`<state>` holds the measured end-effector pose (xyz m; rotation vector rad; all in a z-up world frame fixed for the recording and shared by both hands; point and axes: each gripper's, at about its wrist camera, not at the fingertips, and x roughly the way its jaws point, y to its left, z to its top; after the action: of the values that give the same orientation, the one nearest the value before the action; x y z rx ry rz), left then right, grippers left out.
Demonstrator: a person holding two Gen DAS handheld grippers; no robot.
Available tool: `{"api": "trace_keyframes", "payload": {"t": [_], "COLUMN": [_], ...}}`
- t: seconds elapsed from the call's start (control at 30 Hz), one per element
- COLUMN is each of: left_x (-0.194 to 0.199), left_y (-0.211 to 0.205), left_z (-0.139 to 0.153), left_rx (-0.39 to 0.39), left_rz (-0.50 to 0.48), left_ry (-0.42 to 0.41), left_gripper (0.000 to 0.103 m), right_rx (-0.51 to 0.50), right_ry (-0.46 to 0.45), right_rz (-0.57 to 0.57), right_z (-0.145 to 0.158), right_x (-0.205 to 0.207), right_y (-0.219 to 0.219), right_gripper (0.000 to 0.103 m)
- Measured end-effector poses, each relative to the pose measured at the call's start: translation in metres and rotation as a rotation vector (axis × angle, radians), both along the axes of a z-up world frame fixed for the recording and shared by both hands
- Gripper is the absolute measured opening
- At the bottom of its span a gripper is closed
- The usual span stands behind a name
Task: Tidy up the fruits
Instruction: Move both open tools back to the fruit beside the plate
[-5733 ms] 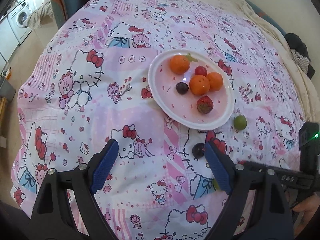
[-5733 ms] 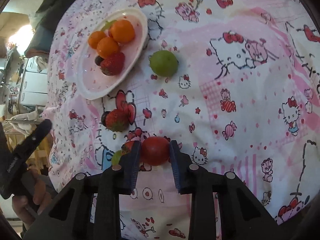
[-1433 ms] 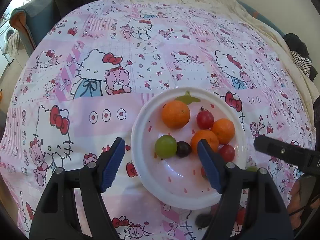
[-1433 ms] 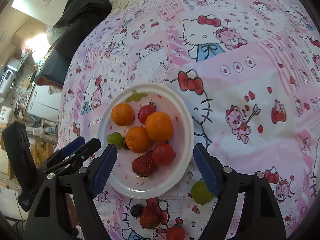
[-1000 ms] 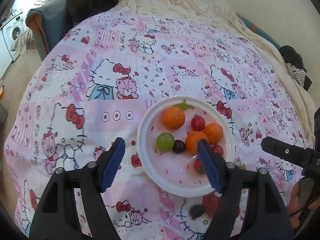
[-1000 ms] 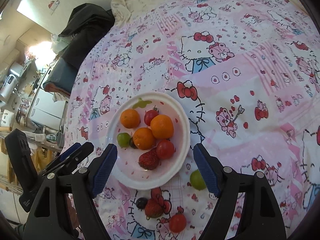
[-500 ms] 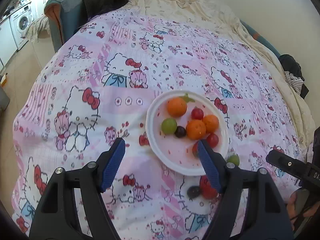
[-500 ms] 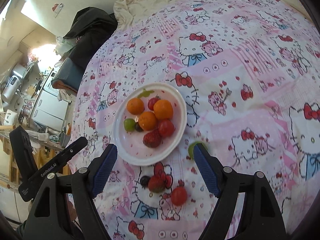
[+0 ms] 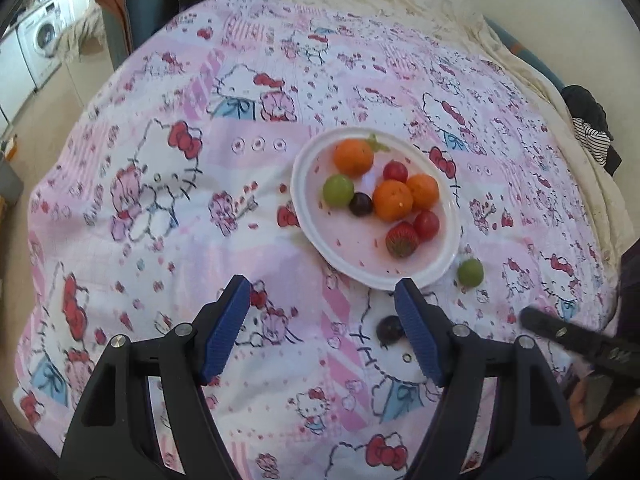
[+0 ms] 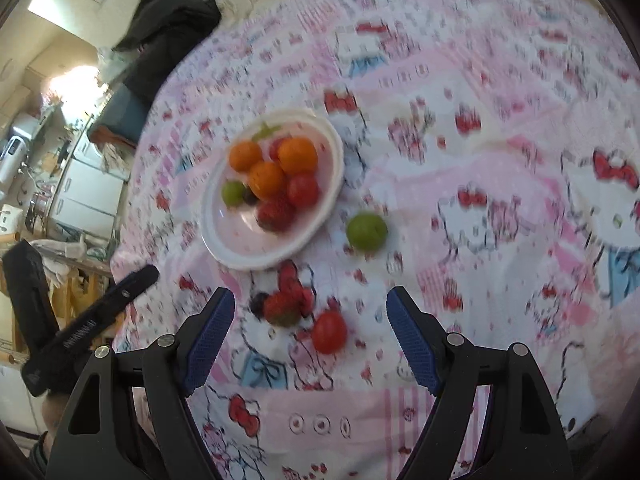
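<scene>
A white plate (image 9: 308, 220) (image 10: 224, 252) on the Hello Kitty cloth holds three oranges, two red tomatoes, a green fruit (image 9: 338, 189), a dark grape (image 9: 361, 204) and a strawberry (image 9: 402, 239). Loose on the cloth lie a green fruit (image 9: 470, 272) (image 10: 366, 231), a dark grape (image 9: 389, 329) (image 10: 259, 302), a strawberry (image 10: 282, 309) and a red tomato (image 10: 329, 332). My left gripper (image 9: 322, 328) is open and empty, in front of the plate. My right gripper (image 10: 308, 336) is open and empty, with the tomato between its fingertips' line.
The bed's edge falls off at the left toward a washing machine (image 9: 40, 40). Dark clothes (image 10: 160, 36) lie at the far edge. The other gripper's black tip shows in each view (image 9: 560, 332) (image 10: 100, 316).
Both grippers have pulled back from the plate toward me. The right gripper has dropped lower toward the loose fruits in front of the plate. Both stay open.
</scene>
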<state>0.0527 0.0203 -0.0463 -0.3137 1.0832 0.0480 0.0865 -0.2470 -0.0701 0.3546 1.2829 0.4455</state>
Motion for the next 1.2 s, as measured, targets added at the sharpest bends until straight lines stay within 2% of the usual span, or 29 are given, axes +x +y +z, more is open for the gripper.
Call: {"api": "trace_keyframes", "payload": {"t": [0.13, 0.27, 0.33, 0.43, 0.47, 0.53, 0.67, 0.8, 0.9, 1.17, 1.2], "left_x": [0.003, 0.005, 0.006, 0.008, 0.008, 0.01, 0.013, 0.017, 0.018, 0.028, 0.029], "left_y": [-0.003, -0.002, -0.001, 0.0, -0.001, -0.005, -0.022, -0.052, -0.067, -0.088, -0.089], "left_z": [0.002, 0.001, -0.002, -0.008, -0.01, -0.017, -0.034, -0.054, -0.065, -0.083, -0.083], "left_rx": [0.003, 0.003, 0.009, 0.002, -0.003, -0.018, -0.005, 0.041, 0.063, 0.118, 0.119], "left_rz": [-0.002, -0.005, -0.004, -0.003, -0.007, -0.022, -0.078, -0.205, -0.273, -0.388, -0.397], "left_ry": [-0.01, -0.005, 0.008, 0.037, 0.048, 0.077, 0.128, 0.19, 0.218, 0.196, 0.181], "left_gripper": [0.072, 0.072, 0.072, 0.072, 0.072, 0.072, 0.07, 0.056, 0.051, 0.047, 0.041], "right_rx": [-0.002, -0.11, -0.154, -0.221, -0.238, -0.254, -0.227, -0.166, -0.121, -0.059, -0.057], "right_ry": [0.084, 0.099, 0.113, 0.126, 0.123, 0.111, 0.081, 0.033, 0.015, 0.011, 0.008], "right_rz": [0.032, 0.107, 0.144, 0.194, 0.201, 0.211, 0.206, 0.141, 0.086, 0.052, 0.056], "right_z": [-0.021, -0.033, -0.041, -0.052, -0.053, -0.052, -0.042, -0.021, -0.011, -0.004, -0.005], "right_x": [-0.003, -0.004, -0.003, -0.004, -0.004, -0.004, -0.005, -0.002, 0.0, 0.007, 0.007], "right_y": [0.005, 0.024, 0.033, 0.044, 0.046, 0.048, 0.044, 0.026, 0.01, 0.003, 0.006], "right_gripper": [0.081, 0.08, 0.064, 0.048, 0.047, 0.03, 0.029, 0.029, 0.029, 0.029, 0.029]}}
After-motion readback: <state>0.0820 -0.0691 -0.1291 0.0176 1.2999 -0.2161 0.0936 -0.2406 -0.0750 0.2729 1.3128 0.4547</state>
